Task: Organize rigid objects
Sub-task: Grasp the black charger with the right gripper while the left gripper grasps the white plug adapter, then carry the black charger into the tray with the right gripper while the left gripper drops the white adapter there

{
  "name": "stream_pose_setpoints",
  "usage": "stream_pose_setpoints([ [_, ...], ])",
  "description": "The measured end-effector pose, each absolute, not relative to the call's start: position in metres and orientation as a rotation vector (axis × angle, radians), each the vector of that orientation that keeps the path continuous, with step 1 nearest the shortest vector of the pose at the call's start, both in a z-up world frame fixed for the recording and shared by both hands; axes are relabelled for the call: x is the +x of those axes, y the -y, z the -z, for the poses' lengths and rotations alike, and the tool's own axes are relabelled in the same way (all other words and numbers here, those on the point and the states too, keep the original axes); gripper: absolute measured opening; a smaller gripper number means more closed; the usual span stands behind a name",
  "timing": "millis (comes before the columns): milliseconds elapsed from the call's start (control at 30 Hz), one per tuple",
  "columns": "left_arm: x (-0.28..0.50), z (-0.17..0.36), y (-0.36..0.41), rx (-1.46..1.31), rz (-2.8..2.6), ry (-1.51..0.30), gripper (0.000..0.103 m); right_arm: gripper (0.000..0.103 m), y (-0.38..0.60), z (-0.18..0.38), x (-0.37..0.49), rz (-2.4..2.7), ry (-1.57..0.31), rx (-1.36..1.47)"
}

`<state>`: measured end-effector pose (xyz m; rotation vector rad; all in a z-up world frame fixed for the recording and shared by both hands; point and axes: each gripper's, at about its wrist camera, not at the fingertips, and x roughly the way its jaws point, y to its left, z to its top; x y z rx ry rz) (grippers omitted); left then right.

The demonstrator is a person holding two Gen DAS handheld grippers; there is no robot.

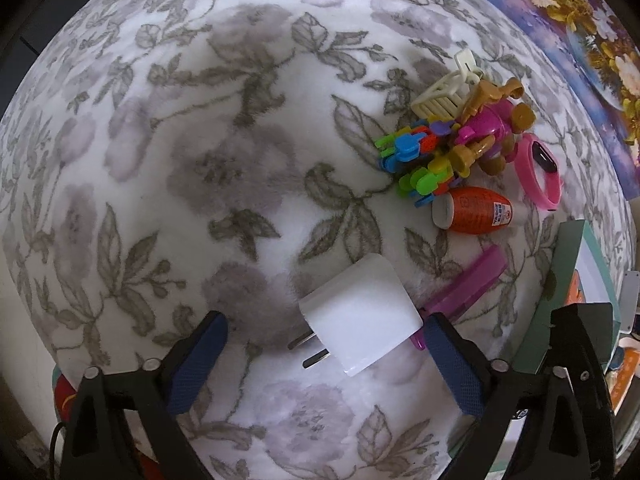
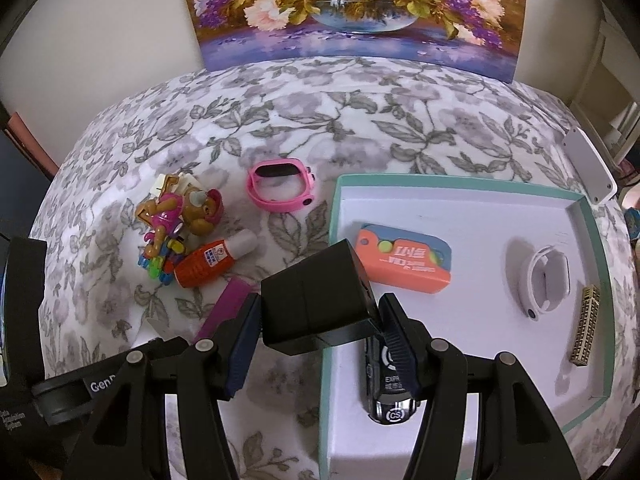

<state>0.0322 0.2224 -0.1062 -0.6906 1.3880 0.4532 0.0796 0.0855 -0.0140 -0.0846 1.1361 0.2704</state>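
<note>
Right gripper (image 2: 318, 330) is clamped on a black box (image 2: 316, 304), held over the left rim of the teal-edged tray (image 2: 592, 240). Left gripper (image 1: 326, 344) is spread wide around a white plug adapter (image 1: 360, 316) lying on the floral cloth (image 1: 160, 160), not touching it. Toy pile (image 1: 460, 136), orange bottle (image 1: 472, 210) and pink watch (image 1: 538, 168) sit at about 2 o'clock in the left view.

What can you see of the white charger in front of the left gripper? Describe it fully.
The charger is a white, smooth, plastic-looking block with rounded corners. Two flat metal prongs stick out of its lower-left face. It lies tilted on the floral cloth, between the open blue-padded fingers of the left gripper, closer to the right-hand one; contact is unclear. A purple case lies just behind it.
</note>
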Motion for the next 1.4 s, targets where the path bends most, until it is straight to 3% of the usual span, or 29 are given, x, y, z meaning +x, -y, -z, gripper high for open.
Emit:
stream_pose_setpoints([
  [100,0.032,0.107,-0.222,-0.697,-0.450,-1.386,0.092,0.061,-0.081,0.015,0.081,-0.261,-1.142,-0.078],
  [200,0.026,0.103,-0.236,-0.695,-0.430,-1.368,0.082,0.061,-0.077,0.015,0.081,-0.254,-1.146,-0.074],
  [300,0.028,0.099,-0.239,-0.679,-0.408,-1.347,0.063,0.061,-0.074,0.016,0.082,-0.248,-1.150,-0.068],
  [600,0.032,0.091,-0.238,-0.668,-0.405,-1.331,0.062,0.061,-0.067,0.015,0.084,-0.236,-1.153,-0.049],
  [967,0.027,0.041,-0.254,-0.630,-0.383,-1.223,0.062,0.061,-0.045,0.010,0.088,-0.192,-1.143,0.018],
  [1400,0.046,0.001,-0.168,-0.403,-0.213,-1.166,0.062,0.061,0.033,0.012,0.091,-0.016,-1.190,0.126],
])
